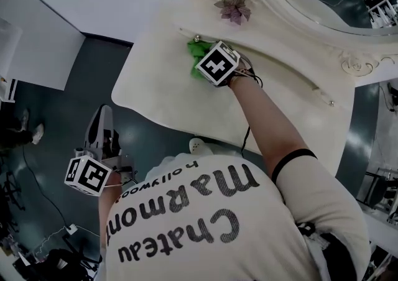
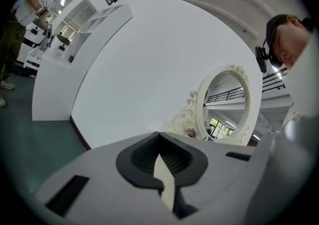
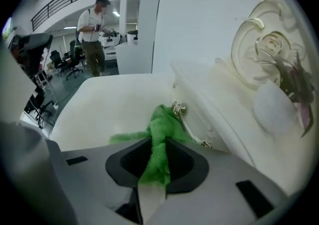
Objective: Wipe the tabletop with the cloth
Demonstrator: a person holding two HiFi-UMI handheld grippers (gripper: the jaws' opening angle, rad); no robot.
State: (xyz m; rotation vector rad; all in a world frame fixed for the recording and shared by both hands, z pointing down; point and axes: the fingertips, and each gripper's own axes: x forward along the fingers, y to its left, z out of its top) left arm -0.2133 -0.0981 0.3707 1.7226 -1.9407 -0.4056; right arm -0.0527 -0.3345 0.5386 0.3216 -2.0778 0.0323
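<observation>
Printed matter, head view only.

1. T-shirt: dark lettering is running across the pale back and is appearing upside down to the camera. The large line is reading "Chateau". The line beside it is reading "MaRmon", its end lost at the fold. The small line is reading roughly "hollywoo", cut off at the edge.
2. Right marker cube and left marker cube: both are showing black-and-white square code patterns.

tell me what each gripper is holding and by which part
Right gripper: shut on the green cloth, pinching a bunched fold at its near end. Left gripper: shut, holding nothing.
</observation>
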